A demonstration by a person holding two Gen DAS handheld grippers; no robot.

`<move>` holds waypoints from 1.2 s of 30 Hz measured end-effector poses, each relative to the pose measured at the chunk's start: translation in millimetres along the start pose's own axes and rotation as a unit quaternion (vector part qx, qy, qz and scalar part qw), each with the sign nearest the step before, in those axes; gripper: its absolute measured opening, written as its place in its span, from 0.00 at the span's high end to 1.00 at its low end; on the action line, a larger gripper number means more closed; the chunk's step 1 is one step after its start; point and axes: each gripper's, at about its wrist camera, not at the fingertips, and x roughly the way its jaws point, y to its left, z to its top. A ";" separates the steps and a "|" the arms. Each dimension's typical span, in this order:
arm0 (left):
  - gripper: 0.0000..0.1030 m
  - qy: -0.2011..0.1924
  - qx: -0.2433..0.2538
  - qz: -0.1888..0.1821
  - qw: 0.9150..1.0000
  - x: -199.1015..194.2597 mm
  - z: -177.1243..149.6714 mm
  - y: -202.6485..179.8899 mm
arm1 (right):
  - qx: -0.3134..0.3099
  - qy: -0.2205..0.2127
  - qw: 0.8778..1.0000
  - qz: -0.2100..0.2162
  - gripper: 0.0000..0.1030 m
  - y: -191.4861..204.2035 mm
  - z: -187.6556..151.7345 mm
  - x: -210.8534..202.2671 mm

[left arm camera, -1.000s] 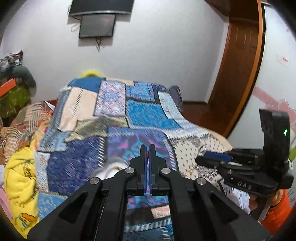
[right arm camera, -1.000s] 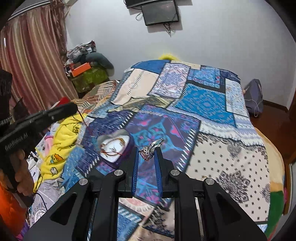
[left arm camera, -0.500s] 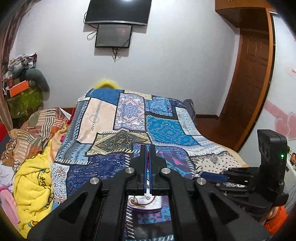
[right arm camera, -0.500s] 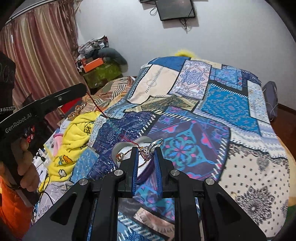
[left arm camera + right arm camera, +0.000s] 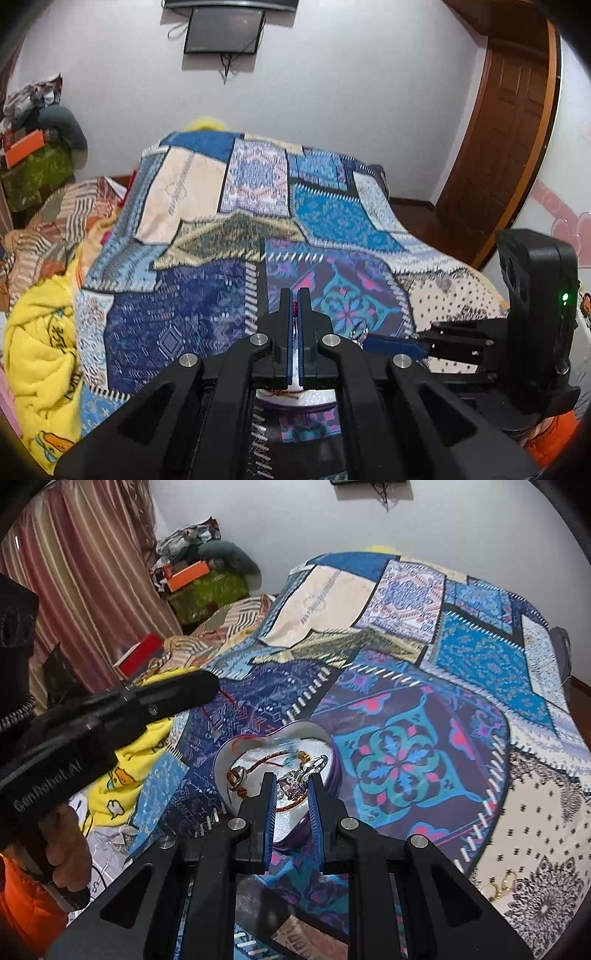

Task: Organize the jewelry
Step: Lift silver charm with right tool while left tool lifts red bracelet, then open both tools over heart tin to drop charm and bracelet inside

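A heart-shaped box (image 5: pixel 328 746) with a white lining sits on the patchwork quilt (image 5: pixel 406 716). It holds a braided red-brown bracelet (image 5: pixel 266 762) and small rings. My right gripper (image 5: pixel 292 781) is over the box, shut on a silver ring with a pink stone (image 5: pixel 293 784). My left gripper (image 5: pixel 294 301) is shut on a thin red string (image 5: pixel 294 314); in the right wrist view the string (image 5: pixel 227 698) runs from its tip (image 5: pixel 207 686) down into the box. The box shows partly under the left fingers (image 5: pixel 295 397).
Gold earrings (image 5: pixel 498 884) lie on the quilt at the lower right. A yellow blanket (image 5: pixel 40 332) and piled clothes lie left of the bed. A wooden door (image 5: pixel 509 140) is at the right, a TV (image 5: pixel 225 26) on the far wall.
My right gripper has carried the silver ring from beside the box to over it. My left gripper has pulled the red string up and left, then lowered a little.
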 end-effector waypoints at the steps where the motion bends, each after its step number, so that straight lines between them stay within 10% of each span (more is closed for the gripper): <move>1: 1.00 0.006 -0.003 -0.002 1.000 3.0 -2.6 2.2 | 0.002 0.005 1.000 0.008 0.85 -0.1 0.1 2.3; 23: 0.98 0.073 0.006 0.018 0.997 21.0 -39.9 27.6 | -0.032 0.040 0.998 -0.026 0.85 9.0 3.2 25.4; 36: 0.62 0.045 0.003 0.071 0.996 -7.4 -34.6 28.0 | -0.029 0.006 0.998 -0.057 0.68 15.2 1.1 -21.3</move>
